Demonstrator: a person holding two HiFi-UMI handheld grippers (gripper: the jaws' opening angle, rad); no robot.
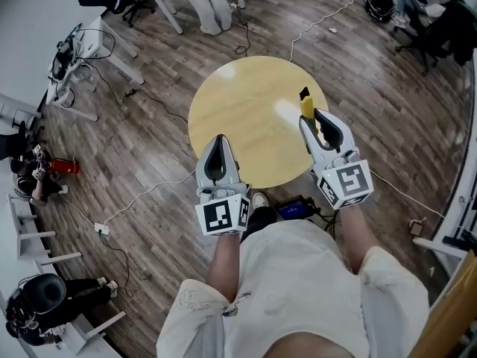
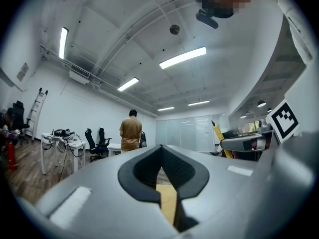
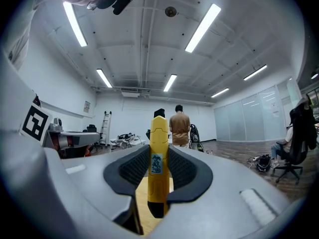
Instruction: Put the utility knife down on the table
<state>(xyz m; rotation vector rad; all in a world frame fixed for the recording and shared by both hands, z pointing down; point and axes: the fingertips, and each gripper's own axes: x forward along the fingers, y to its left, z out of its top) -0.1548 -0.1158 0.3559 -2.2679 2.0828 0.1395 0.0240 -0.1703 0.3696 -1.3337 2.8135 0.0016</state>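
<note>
A yellow utility knife [image 3: 158,163] with a black tip stands upright between the pads of my right gripper [image 3: 159,151], which is shut on it. In the head view the knife [image 1: 306,107] sticks out past the right gripper [image 1: 316,121] over the right part of the round yellow table [image 1: 246,118]. My left gripper [image 1: 218,142] hovers at the table's near edge. Its jaws meet at the tips, with nothing between them [image 2: 161,147]. From the left gripper view the knife [image 2: 219,139] and right gripper [image 2: 245,144] show at the right.
A person [image 3: 179,125] stands with back turned beyond the table, near white desks [image 2: 60,141] and office chairs [image 2: 99,139]. Cables and a power strip [image 1: 102,229] lie on the wooden floor. More desks [image 1: 93,51] stand at the left, and a chair [image 3: 294,153] at the right.
</note>
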